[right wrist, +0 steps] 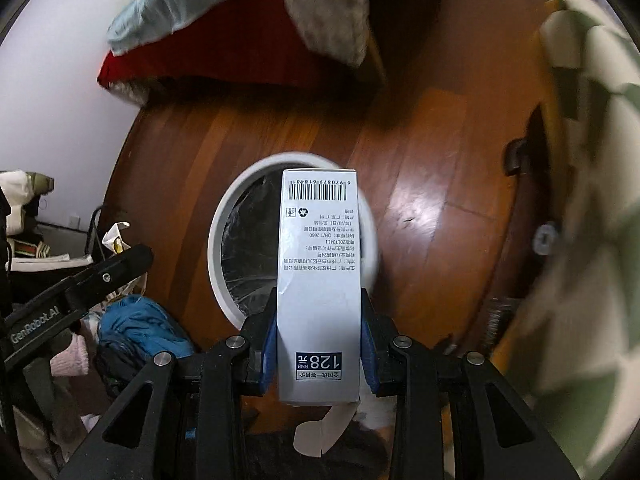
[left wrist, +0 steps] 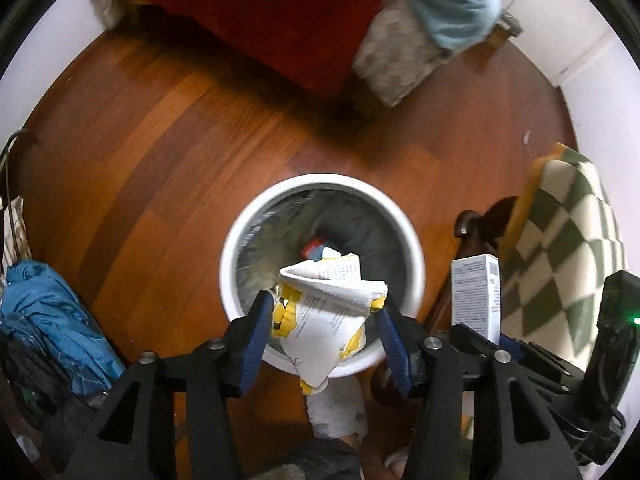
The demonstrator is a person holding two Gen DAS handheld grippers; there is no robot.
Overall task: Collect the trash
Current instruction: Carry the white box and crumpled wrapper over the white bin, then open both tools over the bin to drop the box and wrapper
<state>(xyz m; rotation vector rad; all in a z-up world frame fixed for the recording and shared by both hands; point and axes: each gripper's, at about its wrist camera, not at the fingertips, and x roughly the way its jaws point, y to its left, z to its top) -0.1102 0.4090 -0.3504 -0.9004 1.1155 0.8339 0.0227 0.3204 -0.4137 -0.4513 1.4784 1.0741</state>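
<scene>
The left gripper point(left wrist: 326, 320) is clamping a crumpled white-and-yellow wrapper point(left wrist: 324, 312) between its blue pads point(left wrist: 256, 340), and is holding it directly over the mouth of the white bin point(left wrist: 236, 236), so the wrapper looks ready to be dropped. The right gripper point(right wrist: 318, 344) is squeezing a tall white carton point(right wrist: 318, 276) by its lower end, upright between the fingers; the carton's top is overlapping the bin's right rim point(right wrist: 218, 232) in that view, so it seems to be hanging near the edge and not centred over the opening. Inside the dark liner, something red and blue point(left wrist: 314, 248) is already lying at the bottom, so collecting appears partly done. Both held pieces are still waiting to go in. Around the bin, the wooden floor point(left wrist: 160, 160) is carrying a blue cloth heap point(left wrist: 48, 312) and a checked cushion point(left wrist: 568, 248); whether more trash remains is unclear.
</scene>
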